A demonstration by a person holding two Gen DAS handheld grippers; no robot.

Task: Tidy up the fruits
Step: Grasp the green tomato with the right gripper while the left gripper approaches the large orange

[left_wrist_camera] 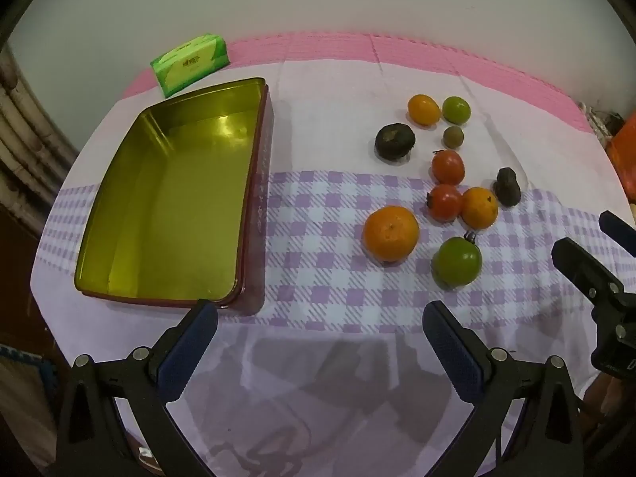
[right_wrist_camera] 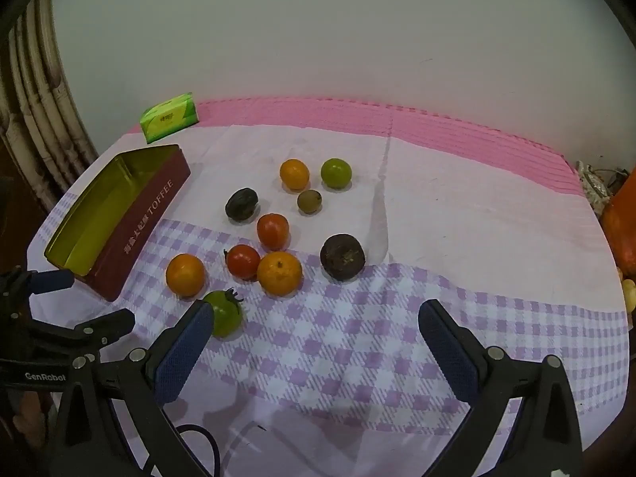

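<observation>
An open maroon toffee tin (left_wrist_camera: 254, 183) with a gold inside lies empty at the table's left; it also shows in the right wrist view (right_wrist_camera: 139, 222). Several fruits lie loose to its right: oranges (left_wrist_camera: 390, 233) (right_wrist_camera: 279, 273), red tomatoes (left_wrist_camera: 448, 167) (right_wrist_camera: 272, 231), green tomatoes (left_wrist_camera: 456, 261) (right_wrist_camera: 224, 312) and dark fruits (left_wrist_camera: 394, 142) (right_wrist_camera: 342, 256). My left gripper (left_wrist_camera: 320, 326) is open and empty over the cloth in front of the tin. My right gripper (right_wrist_camera: 316, 330) is open and empty, just short of the fruits; it also shows in the left wrist view (left_wrist_camera: 596, 246).
A green tissue pack (left_wrist_camera: 190, 63) (right_wrist_camera: 170, 117) stands at the back left by the wall. A checked purple cloth (right_wrist_camera: 357, 338) covers the table over a pink mat (right_wrist_camera: 437, 127). An orange object (right_wrist_camera: 622, 218) sits at the far right edge.
</observation>
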